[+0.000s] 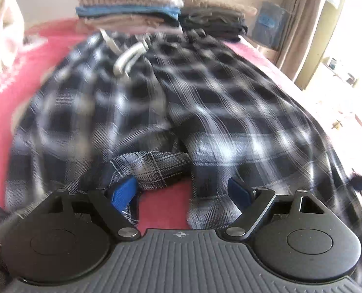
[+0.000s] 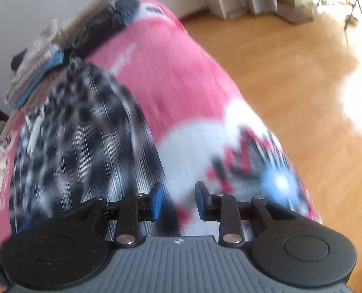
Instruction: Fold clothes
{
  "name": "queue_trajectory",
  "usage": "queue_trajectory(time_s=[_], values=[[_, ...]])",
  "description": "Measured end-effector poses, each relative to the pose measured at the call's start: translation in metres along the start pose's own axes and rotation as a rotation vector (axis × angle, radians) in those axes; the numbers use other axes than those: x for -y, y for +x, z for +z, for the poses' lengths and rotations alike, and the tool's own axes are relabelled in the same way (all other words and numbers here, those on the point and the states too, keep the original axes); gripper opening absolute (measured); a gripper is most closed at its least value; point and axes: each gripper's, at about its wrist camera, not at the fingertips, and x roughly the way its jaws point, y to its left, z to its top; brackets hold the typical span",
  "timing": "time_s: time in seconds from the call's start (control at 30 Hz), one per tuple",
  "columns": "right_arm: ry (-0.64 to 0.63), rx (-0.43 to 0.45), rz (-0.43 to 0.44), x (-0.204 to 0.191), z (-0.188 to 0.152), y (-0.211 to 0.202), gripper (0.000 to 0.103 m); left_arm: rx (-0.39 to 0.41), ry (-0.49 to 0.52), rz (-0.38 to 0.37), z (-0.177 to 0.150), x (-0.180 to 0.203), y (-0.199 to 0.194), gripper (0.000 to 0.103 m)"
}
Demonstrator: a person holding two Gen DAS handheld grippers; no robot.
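Folded clothes (image 1: 132, 2) are stacked on the bed (image 1: 161, 207); plaid pants (image 1: 181, 92) lie unfolded. My left gripper (image 1: 181, 190) gapes wide, my right gripper (image 2: 177, 200) stands apart, both empty

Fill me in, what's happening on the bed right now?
A person with a gripper in each hand is folding plaid pajama pants spread on a pink blanket. The left gripper is wide open at the hem, fabric bunched over one finger, not clamped. The right gripper is open and empty at the pants' edge. Folded clothes are stacked behind.
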Motion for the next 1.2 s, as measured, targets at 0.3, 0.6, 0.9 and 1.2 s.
queue_trajectory(time_s=[0.3,0.6,0.9,1.2], values=[[-0.019,-0.027,0.065,0.019,-0.056,-0.027,0.029,0.047,0.080,0.059,-0.019,0.004,-0.064,0.084],[-0.042,-0.033,0.076,0.024,-0.075,-0.038,0.005,-0.032,0.139,-0.001,-0.086,0.044,-0.122,0.085],[-0.175,0.082,-0.101,0.019,-0.091,-0.049,0.001,-0.069,0.170,0.067,-0.120,0.045,-0.115,0.085],[0.058,0.043,0.042,0.067,-0.106,-0.088,0.011,-0.071,0.149,0.054,-0.125,0.041,-0.123,0.085]])
